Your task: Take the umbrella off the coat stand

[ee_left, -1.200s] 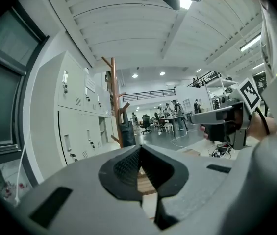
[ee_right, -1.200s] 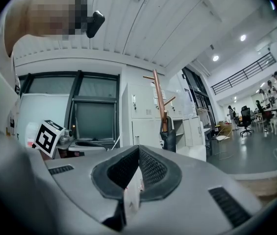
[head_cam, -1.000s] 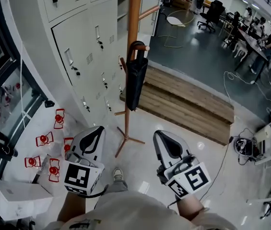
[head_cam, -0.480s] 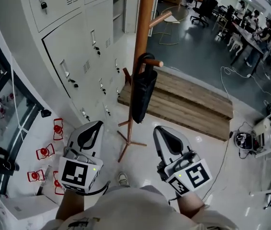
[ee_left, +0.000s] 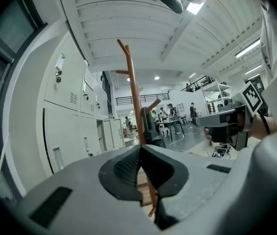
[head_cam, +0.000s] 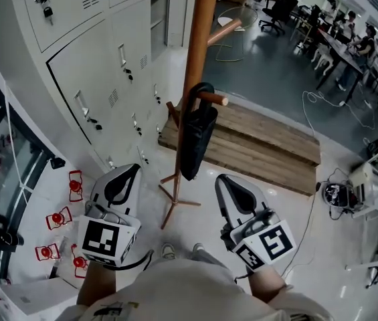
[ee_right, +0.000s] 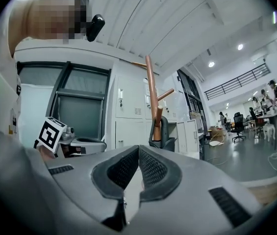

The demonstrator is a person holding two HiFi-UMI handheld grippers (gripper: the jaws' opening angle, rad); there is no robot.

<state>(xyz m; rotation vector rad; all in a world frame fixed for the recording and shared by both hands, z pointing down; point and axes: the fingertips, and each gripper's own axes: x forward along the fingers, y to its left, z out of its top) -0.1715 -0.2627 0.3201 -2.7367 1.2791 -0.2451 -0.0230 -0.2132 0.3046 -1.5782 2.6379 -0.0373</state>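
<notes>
Change, coat stand [head_cam: 199, 39]: stands larger and nearer in the head view than a second ago; the person has walked up to it, its foot now just ahead of both tongs
Change, umbrella [head_cam: 194, 139]: black, folded, not moved; it hangs by its curved handle over a side peg [head_cam: 214, 99], canopy down along the pole
Change, left tongs [head_cam: 130, 174]: carried forward with the walk; pads together with nothing between them, as in the left gripper view [ee_left: 139, 153], which looks past them at the pole [ee_left: 132, 82] and the umbrella [ee_left: 150, 129]
Change, right tongs [head_cam: 225, 182]: likewise brought forward; pads together and empty [ee_right: 138, 155], the umbrella [ee_right: 163, 131] beyond them and apart
Meaning for the task: the approach is nearly over and nothing is gripped yet; judged next, one pair of tongs must part, rise to the handle and lift it clear of the peg
Container, locker bank [head_cam: 95, 65]: grey, left of the stand; nearly all doors closed, contents hidden
Container, open compartment [head_cam: 164, 12]: one locker near the top looks open; inside too dark to tell
Container, white box [head_cam: 8, 303]: on the floor at lower left, closed; contents not shown
</notes>
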